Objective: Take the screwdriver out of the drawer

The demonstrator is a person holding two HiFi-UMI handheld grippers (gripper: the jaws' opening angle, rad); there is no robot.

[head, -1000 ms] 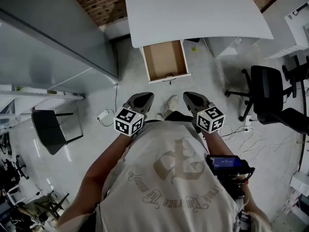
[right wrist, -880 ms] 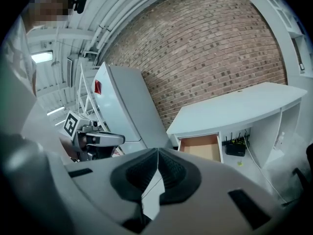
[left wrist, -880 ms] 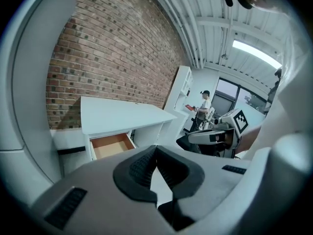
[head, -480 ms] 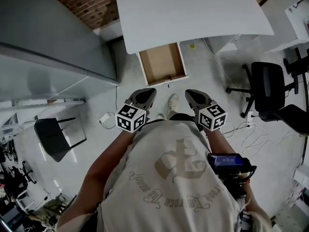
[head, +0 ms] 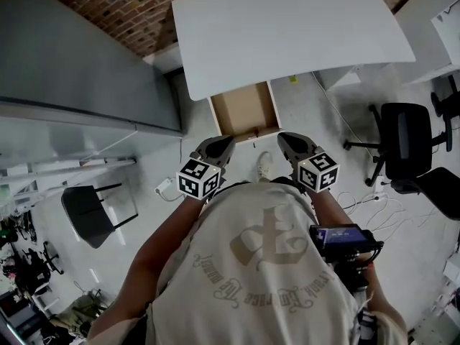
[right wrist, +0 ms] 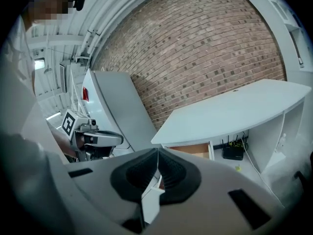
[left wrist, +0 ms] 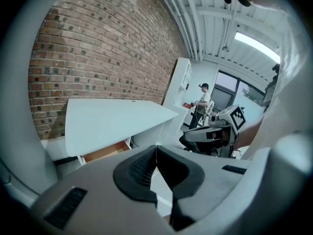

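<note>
An open drawer (head: pixel 244 110) hangs under the front edge of a white desk (head: pixel 287 27). Its brown inside shows no screwdriver in any view. My left gripper (head: pixel 219 144) and right gripper (head: pixel 286 140) are held side by side just short of the drawer's front, above the floor. Both are shut with nothing between the jaws. In the left gripper view the shut left gripper (left wrist: pixel 156 148) points at the desk, with the drawer (left wrist: pixel 105 152) low at the left. The shut right gripper (right wrist: pixel 157 152) faces the drawer (right wrist: pixel 193 150) from the right gripper view.
A grey partition (head: pixel 79 70) runs along the left. A black office chair (head: pixel 406 139) stands at the right with loose cables (head: pixel 374 200) on the floor. A dark chair (head: pixel 86 210) sits at the left. A person (left wrist: pixel 203 104) stands far back.
The desk and drawer have come closer to both grippers as the person steps forward. Both grippers stay shut and side by side.
</note>
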